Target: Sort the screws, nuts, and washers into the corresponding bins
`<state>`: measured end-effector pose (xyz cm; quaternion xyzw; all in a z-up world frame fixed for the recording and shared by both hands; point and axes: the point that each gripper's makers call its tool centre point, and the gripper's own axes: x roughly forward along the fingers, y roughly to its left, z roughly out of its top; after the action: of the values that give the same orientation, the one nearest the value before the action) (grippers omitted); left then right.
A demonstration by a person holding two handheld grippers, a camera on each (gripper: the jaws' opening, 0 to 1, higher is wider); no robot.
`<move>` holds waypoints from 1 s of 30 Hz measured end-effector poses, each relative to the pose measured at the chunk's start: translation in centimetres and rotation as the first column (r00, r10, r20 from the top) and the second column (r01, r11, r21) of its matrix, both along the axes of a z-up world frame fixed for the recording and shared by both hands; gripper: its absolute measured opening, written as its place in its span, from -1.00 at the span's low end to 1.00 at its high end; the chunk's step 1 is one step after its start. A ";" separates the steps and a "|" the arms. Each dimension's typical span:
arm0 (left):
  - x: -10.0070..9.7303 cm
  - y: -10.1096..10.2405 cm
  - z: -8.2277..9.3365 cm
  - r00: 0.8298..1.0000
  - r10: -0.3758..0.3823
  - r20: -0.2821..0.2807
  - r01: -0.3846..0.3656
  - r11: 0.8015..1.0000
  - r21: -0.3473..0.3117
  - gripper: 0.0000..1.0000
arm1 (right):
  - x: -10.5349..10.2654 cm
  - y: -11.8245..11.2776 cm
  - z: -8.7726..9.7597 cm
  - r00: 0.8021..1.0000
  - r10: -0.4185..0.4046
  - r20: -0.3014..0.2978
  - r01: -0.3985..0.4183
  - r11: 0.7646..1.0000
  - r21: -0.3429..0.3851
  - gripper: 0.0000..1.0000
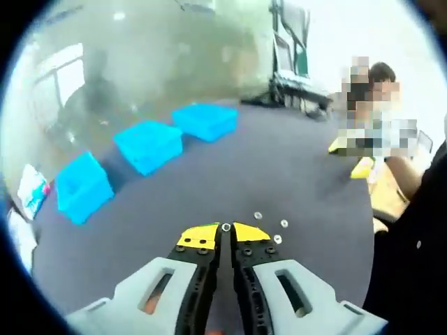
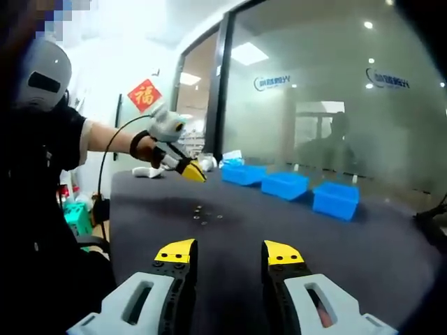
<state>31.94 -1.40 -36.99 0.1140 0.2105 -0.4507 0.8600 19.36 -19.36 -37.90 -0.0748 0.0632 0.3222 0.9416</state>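
A small silver ring-shaped piece, a nut or a washer (image 1: 225, 227), sits right at the yellow tips of the left gripper (image 1: 225, 232) in the left gripper view. The jaws are drawn almost together on it, so it looks pinched between them, though I cannot tell for sure that it is gripped and not just lying on the table at the tips. Three more small silver pieces (image 1: 278, 239) lie loose on the dark grey tabletop (image 1: 279, 167) at about one to two o'clock from those tips, just beside them.

Farther off, at ten to twelve o'clock from the gripper, three blue bins (image 1: 148, 144) stand in a row across the table, well apart from the loose parts.

In the right gripper view, the right gripper (image 2: 229, 252) hangs over the table with its jaws spread wide and nothing between them. The little scatter of hardware (image 2: 202, 213) lies at about eleven o'clock ahead of its tips, near but apart. The other gripper (image 2: 193, 169) shows beyond that, held in a person's hand at ten o'clock, with the bins at one o'clock before a glass wall (image 2: 328, 91).
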 end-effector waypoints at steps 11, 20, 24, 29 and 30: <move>2.8 3.5 2.1 0.983 0.178 0.041 -0.166 0.963 -0.211 -0.90 | 0.7 -0.6 1.9 0.998 -0.046 0.032 0.046 0.999 0.013 -0.35; 5.2 4.7 3.8 0.965 0.245 0.091 -0.208 0.930 -0.303 -0.90 | 1.1 -0.3 2.7 0.997 -0.058 0.044 0.057 0.998 0.017 -0.35; 6.3 4.8 4.7 0.956 0.268 0.123 -0.218 0.923 -0.318 -0.90 | 1.2 -0.2 2.8 0.997 -0.058 0.047 0.057 0.998 0.017 -0.35; 9.1 5.5 5.8 0.940 0.309 0.145 -0.252 0.914 -0.318 -0.90 | 1.3 -0.2 2.9 0.997 -0.063 0.045 0.062 0.998 0.021 -0.35; 9.7 5.7 6.1 0.937 0.319 0.143 -0.261 0.910 -0.322 -0.90 | 1.3 -0.2 2.9 0.997 -0.063 0.045 0.062 0.998 0.020 -0.35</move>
<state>41.67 4.33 -30.93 -0.0067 0.0708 -0.3308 0.9410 20.70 -19.54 -35.04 -0.0711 0.0409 0.2915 0.9530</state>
